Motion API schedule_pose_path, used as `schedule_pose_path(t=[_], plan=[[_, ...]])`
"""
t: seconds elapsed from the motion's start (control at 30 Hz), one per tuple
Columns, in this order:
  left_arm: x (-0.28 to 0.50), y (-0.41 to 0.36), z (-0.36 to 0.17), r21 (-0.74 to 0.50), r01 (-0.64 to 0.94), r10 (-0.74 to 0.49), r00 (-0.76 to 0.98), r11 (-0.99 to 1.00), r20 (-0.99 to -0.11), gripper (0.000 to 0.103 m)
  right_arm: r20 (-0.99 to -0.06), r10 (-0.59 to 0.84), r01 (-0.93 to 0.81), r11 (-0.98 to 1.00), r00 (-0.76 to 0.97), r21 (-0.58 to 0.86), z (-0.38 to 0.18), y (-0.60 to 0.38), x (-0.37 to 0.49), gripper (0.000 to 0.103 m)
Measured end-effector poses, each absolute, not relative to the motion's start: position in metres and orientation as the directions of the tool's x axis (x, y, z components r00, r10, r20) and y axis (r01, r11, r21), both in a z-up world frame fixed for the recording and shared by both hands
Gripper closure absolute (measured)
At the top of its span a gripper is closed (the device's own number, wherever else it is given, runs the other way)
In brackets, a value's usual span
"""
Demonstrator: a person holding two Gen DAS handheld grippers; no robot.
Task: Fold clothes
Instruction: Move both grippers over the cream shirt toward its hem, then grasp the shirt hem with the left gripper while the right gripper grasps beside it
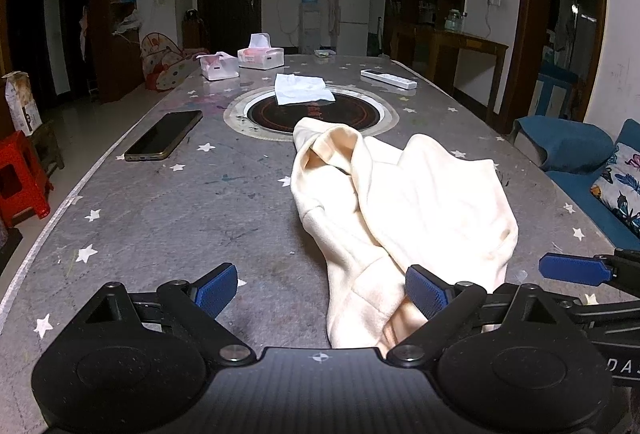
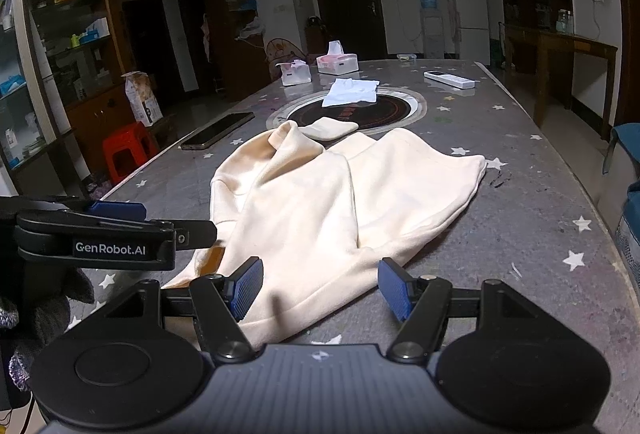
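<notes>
Both pairs of jaws stand apart with nothing clamped: our left gripper [image 1: 316,290] has its blue ribbed pads spread wide, one pad lying against the near edge of the cloth without pinching it, and our right gripper [image 2: 320,288] hovers with its pads either side of the hem, none of it pressed between them.

We see the cream, fleecy long-sleeved garment [image 2: 320,194] lying rumpled on the grey star-printed table cover [image 1: 160,218], between us and the round black hob [image 1: 316,114] set into the tabletop, with one sleeve end reaching onto the hob's rim. We judge it soft, light and limp, thick enough to bunch up, and not slippery against ribbed pads. It will sag wherever we lift it, so we would pinch seamed edges: the near hem at two corners, or a shoulder and a cuff.

Of containers, we count two white tissue boxes at the far end: the larger one [image 1: 261,58] has a tissue standing out of its top, the smaller one [image 1: 219,66] sits just beside it, its contents unclear. A loose white tissue [image 1: 302,88] lies on the hob.
</notes>
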State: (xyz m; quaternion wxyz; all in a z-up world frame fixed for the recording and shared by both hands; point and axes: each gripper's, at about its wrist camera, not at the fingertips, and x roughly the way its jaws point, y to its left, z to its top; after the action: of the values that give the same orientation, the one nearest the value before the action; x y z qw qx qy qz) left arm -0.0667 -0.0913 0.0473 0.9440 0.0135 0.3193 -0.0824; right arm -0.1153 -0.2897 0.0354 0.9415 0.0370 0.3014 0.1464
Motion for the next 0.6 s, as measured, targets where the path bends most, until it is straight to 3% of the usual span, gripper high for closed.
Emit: schedule_pose_path(t=[0.6], plan=[[-0.016,-0.078,0.054,-0.001,0.116,-0.092,0.785,0.993,-0.612,0.011,-0.573,0.302,-0.256,0.953,0.762,0.162,0.034,-0.289,-0.080,0.038]])
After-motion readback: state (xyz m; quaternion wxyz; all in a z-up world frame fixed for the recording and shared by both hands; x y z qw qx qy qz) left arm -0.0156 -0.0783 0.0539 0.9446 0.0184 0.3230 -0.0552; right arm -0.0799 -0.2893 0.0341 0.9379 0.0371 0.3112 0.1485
